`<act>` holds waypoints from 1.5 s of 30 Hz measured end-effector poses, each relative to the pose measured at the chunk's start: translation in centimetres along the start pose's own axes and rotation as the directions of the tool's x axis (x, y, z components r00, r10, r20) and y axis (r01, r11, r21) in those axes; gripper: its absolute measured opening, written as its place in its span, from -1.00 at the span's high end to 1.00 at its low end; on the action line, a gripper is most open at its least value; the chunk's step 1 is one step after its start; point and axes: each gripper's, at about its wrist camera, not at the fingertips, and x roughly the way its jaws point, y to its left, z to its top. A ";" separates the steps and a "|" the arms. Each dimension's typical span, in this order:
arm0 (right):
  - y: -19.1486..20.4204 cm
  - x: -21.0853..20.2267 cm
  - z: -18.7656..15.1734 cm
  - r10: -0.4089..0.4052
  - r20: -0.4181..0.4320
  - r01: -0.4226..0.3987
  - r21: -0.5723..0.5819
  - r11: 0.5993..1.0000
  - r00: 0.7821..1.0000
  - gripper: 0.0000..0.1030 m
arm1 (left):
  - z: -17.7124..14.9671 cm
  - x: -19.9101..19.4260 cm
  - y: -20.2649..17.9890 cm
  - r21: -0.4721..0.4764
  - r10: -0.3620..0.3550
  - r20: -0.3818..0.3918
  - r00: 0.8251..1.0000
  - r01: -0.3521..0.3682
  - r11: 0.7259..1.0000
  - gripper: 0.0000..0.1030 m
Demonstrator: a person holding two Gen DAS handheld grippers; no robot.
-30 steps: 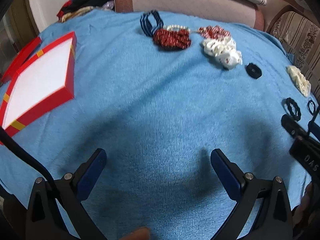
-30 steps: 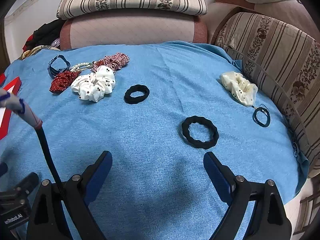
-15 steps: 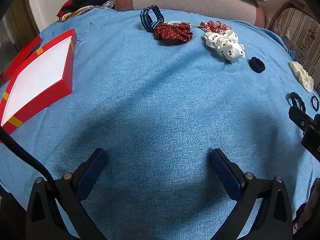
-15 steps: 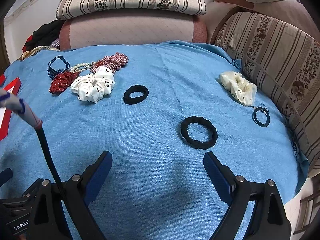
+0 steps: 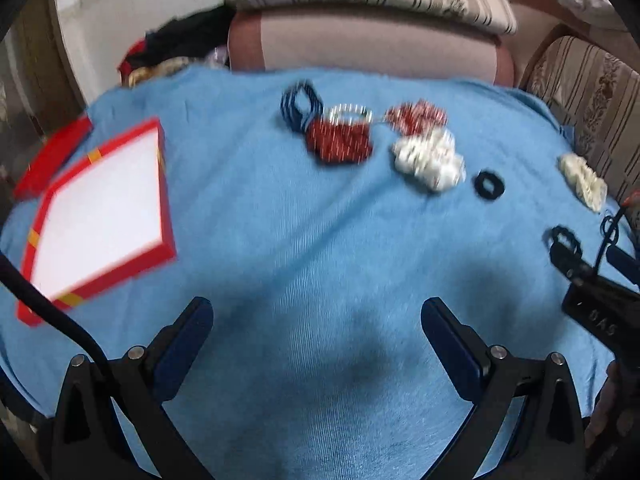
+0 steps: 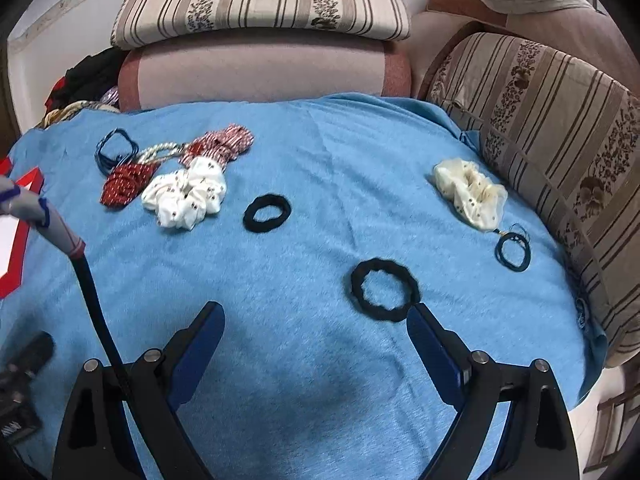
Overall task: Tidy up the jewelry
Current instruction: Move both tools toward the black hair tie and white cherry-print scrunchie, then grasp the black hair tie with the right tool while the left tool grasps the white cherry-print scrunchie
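Note:
Hair ties and scrunchies lie scattered on a blue cloth (image 6: 320, 184). A black wavy hair tie (image 6: 385, 290) sits just ahead of my right gripper's (image 6: 316, 320) right fingertip. Farther off lie a black ring tie (image 6: 267, 213), a white dotted scrunchie (image 6: 186, 196), a dark red scrunchie (image 6: 126, 185), a checked red scrunchie (image 6: 224, 143), a pearl string (image 6: 160, 151) and blue bands (image 6: 114, 151). A cream scrunchie (image 6: 470, 192) and a thin dark band (image 6: 513, 251) lie at the right. My left gripper (image 5: 316, 320) is open over bare cloth. A red box with white inside (image 5: 100, 208) sits at its left.
Striped cushions (image 6: 260, 4) and a sofa back (image 6: 264, 68) border the far edge, and a striped armrest (image 6: 560, 132) lines the right. Clothes (image 5: 176, 48) are piled at the back left. The right gripper's body (image 5: 600, 304) shows at the right of the left wrist view.
The left wrist view has tilted up and drawn back, with motion blur; the items sit lower in frame. The right gripper has edged forward toward the black wavy tie.

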 end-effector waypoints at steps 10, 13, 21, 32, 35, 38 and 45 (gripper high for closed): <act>-2.9 -0.2 1.5 0.026 0.027 -0.027 0.049 0.998 0.999 -0.84 | 3.8 -2.4 -2.0 0.071 0.002 0.129 0.992 -0.011 0.997 -1.00; -4.1 0.6 1.9 0.049 0.010 -0.050 0.084 0.995 0.999 -0.84 | 5.0 -2.1 -1.7 0.079 -0.029 0.133 0.991 0.019 0.997 -1.00; -3.4 3.9 3.6 0.155 -0.053 -0.152 0.052 0.987 0.987 -0.70 | 8.0 1.7 -1.4 0.100 -0.071 0.113 0.991 0.059 0.993 -1.00; -1.6 10.3 7.0 0.309 -0.115 -0.300 0.086 0.950 0.944 -0.38 | 10.2 8.2 -3.6 0.103 -0.226 -0.057 0.972 0.231 0.967 -0.37; -1.8 11.5 7.2 0.332 -0.125 -0.319 0.113 0.941 0.935 -0.38 | 10.7 9.8 -4.3 0.074 -0.278 -0.087 0.957 0.285 0.956 -0.37; -1.8 12.1 7.2 0.352 -0.123 -0.338 0.126 0.933 0.928 -0.36 | 11.2 11.2 -5.1 0.057 -0.308 -0.105 0.946 0.315 0.948 -0.37; -1.4 13.5 7.1 0.363 -0.134 -0.351 0.106 0.930 0.922 -0.09 | 12.0 13.9 -6.3 0.029 -0.359 -0.149 0.921 0.367 0.930 -0.37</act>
